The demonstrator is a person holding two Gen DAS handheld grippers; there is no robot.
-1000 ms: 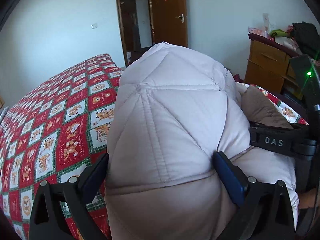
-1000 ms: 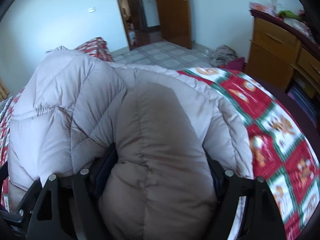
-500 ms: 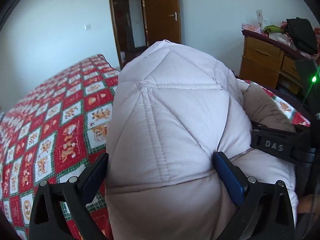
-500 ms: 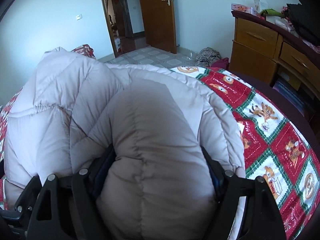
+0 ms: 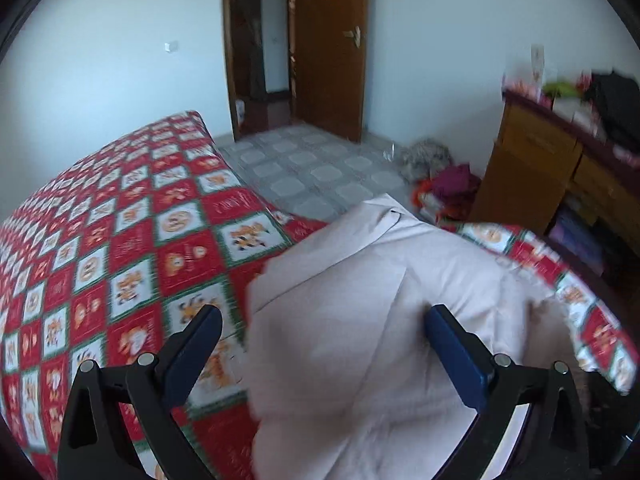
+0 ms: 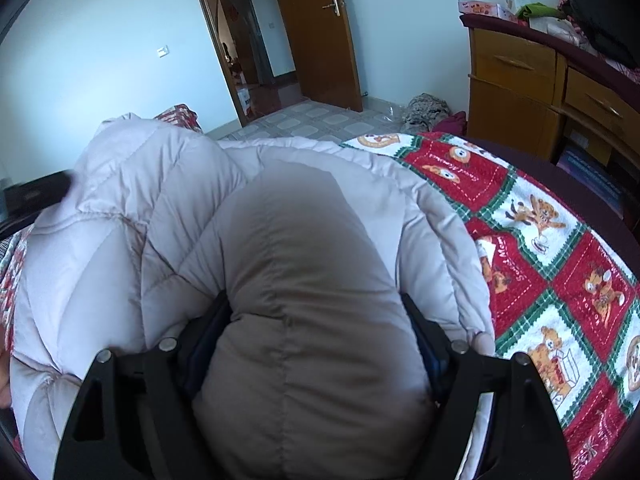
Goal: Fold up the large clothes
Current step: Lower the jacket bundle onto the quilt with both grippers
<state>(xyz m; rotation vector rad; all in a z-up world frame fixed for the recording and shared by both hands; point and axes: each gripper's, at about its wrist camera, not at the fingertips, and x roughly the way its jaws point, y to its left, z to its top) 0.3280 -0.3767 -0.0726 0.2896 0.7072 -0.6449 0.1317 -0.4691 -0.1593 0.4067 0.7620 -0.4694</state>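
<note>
Folding the padded jacket [image 6: 296, 264] calls for one anchor and one free tool. The jacket lies bunched on the patterned bed cover [image 5: 120, 240], at the cover's edge nearest the dresser [image 6: 516, 76].

1. Right tongs [image 6: 316, 328]: clenched on a thick brown-toned fold of the jacket, with both pads pressed into the padding. Hold this grip steady as the anchor.
2. Left tongs [image 5: 326, 354]: released, with the jaws standing wide above the jacket. One pad is clear of the fabric on the cover side; the other overlaps the pale shell without visibly pressing it. The view is blurred.
3. Judgement: the next grasp should take a free edge or hem, not the bulging middle, since the filling springs back and slips from a shallow bite. Lay each fold flat and press the air out.

Beyond the jacket are a tiled floor [image 5: 304, 172], a heap of clothes [image 6: 426, 106] and an open door [image 6: 316, 32]. Open cover beside the jacket gives room to spread; nothing lies on it there.
</note>
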